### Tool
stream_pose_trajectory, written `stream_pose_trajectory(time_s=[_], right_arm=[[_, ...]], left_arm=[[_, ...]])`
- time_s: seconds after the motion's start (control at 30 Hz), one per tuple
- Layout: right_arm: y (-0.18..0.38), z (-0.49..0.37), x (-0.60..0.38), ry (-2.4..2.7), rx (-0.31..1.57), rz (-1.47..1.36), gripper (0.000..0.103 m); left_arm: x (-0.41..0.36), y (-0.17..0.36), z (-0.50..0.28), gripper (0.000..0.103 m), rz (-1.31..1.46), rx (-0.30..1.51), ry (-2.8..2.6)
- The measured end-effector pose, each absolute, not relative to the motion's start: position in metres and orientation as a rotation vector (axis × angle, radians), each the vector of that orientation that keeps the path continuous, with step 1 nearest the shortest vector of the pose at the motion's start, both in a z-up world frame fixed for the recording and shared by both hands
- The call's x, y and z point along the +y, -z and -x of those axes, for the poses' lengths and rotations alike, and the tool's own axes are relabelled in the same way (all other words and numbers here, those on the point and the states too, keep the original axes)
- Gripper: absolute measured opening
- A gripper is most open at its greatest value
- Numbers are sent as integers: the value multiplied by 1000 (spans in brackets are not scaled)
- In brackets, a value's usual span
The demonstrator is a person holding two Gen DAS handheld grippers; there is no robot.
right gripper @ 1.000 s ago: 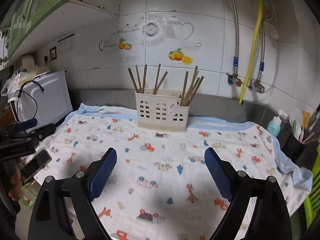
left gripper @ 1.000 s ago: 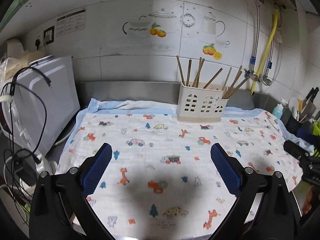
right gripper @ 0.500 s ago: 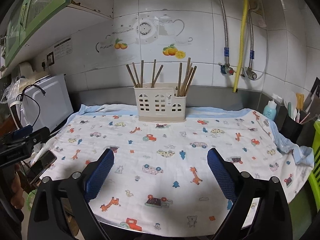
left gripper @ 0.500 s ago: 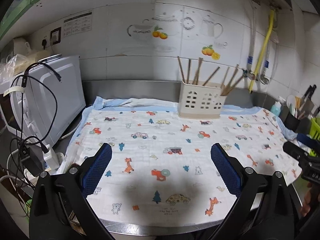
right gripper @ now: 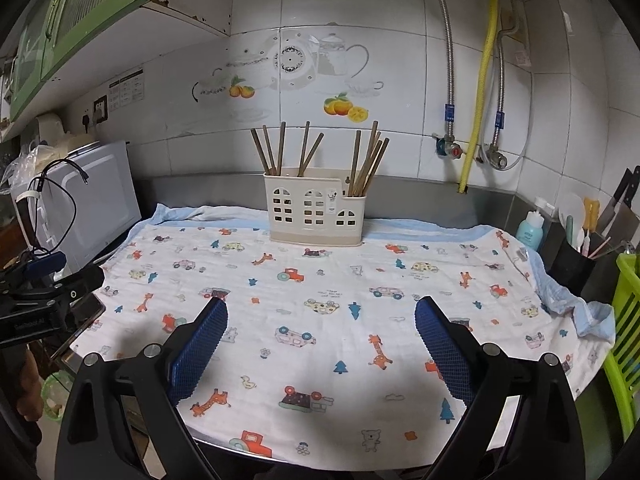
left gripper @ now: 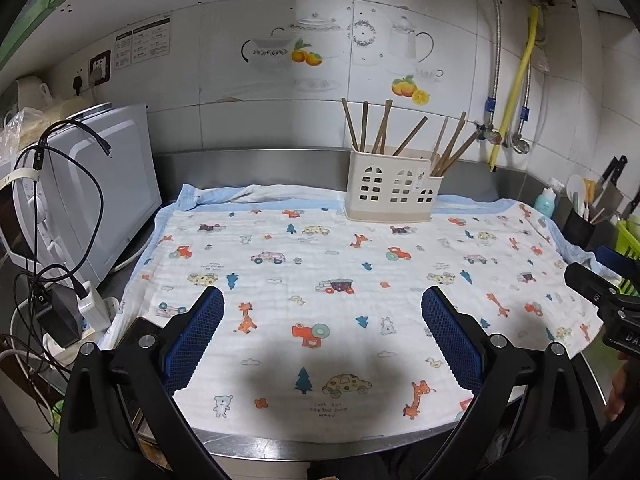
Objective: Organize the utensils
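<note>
At the back of the table [left gripper: 280,442]: cream holder [left gripper: 394,196] full of brown chopsticks [left gripper: 384,128]. Near the front: left gripper [left gripper: 323,322] and right gripper [right gripper: 322,326], fingers wide, holding nothing.

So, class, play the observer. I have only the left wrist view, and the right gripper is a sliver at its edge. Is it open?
Observer: Yes. The right gripper is open with nothing between its fingers, above the front of the cloth.
Operator: What is high up on the microwave's side?
Observer: A green cupboard hangs on the wall above the microwave.
Operator: And the cloth's right-hand corner?
Observer: It lies bunched up beside a green crate.
</note>
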State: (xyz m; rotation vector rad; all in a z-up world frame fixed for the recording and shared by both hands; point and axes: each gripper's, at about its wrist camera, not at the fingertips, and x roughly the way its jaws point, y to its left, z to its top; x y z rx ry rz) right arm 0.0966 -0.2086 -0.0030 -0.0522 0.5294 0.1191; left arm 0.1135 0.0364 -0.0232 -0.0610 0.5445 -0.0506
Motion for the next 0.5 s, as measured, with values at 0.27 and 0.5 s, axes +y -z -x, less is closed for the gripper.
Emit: stream_pose_trajectory(time_s=[0.27, 0.5], right_arm=[[1, -97, -205, -124, 526, 57, 92], [2, -97, -202, -131, 529, 63, 92]], left_arm=[[39, 20, -112, 98, 60, 536, 46], [41, 23, -112, 98, 66, 543, 44]])
